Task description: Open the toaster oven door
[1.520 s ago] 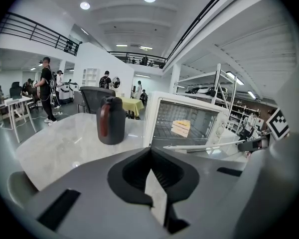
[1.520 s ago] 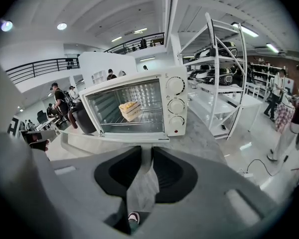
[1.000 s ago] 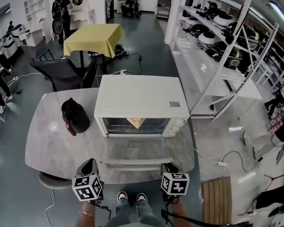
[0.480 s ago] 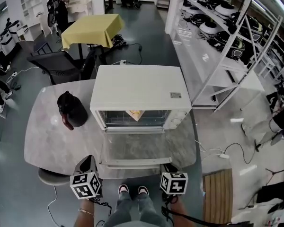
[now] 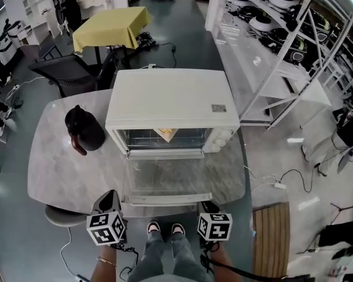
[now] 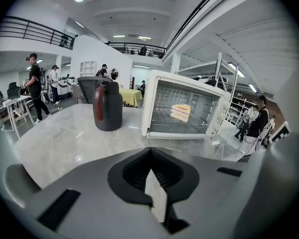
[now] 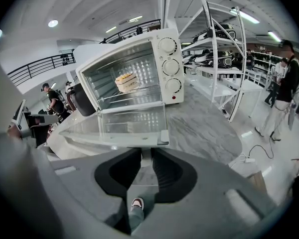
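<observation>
The white toaster oven (image 5: 170, 101) stands in the middle of the grey table (image 5: 53, 169). Its glass door (image 5: 165, 178) lies folded down flat, with the handle (image 5: 167, 200) at the table's front edge. A piece of food (image 5: 166, 134) rests on the rack inside. In the head view my left gripper (image 5: 110, 197) hangs just left of the handle and my right gripper (image 5: 209, 205) just right of it, neither touching. In the left gripper view the left gripper (image 6: 150, 153) has its jaw tips together. In the right gripper view the right gripper (image 7: 146, 156) shows a narrow gap with nothing in it, just short of the door (image 7: 129, 126).
A black jug (image 5: 82, 128) stands on the table left of the oven. White shelving (image 5: 282, 34) with appliances runs along the right. Behind the table are a dark chair (image 5: 70, 75) and a yellow-clothed table (image 5: 112, 25). People stand at the far left.
The door stays folded down and both grippers keep their places at the table's front edge. The head view has tipped, so the oven and table sit higher in the frame.
</observation>
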A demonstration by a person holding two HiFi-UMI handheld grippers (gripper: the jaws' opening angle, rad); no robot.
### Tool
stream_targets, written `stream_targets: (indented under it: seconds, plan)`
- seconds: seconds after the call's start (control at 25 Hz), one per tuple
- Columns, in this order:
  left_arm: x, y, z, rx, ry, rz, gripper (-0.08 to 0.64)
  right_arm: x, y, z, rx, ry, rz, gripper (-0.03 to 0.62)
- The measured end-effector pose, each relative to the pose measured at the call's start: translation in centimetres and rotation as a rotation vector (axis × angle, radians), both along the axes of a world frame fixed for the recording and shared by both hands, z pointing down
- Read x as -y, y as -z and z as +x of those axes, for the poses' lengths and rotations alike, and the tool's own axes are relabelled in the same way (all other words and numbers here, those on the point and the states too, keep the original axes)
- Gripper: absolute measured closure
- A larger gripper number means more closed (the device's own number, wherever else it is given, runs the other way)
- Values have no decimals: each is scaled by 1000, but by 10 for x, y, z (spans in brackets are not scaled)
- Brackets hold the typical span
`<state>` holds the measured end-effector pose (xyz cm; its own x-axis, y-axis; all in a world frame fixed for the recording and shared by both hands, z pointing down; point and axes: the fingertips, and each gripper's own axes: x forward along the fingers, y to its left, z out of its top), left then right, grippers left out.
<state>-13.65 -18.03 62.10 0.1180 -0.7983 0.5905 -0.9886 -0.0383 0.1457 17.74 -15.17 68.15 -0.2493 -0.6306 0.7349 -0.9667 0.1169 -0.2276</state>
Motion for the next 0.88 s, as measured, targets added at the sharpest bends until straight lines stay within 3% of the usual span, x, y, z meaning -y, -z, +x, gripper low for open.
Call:
stream_targets:
  seconds: [0.88]
  plan:
    - [-11, -31, -4, 4, 7, -63, 555, -11, -38, 0, -9, -8, -58, 517]
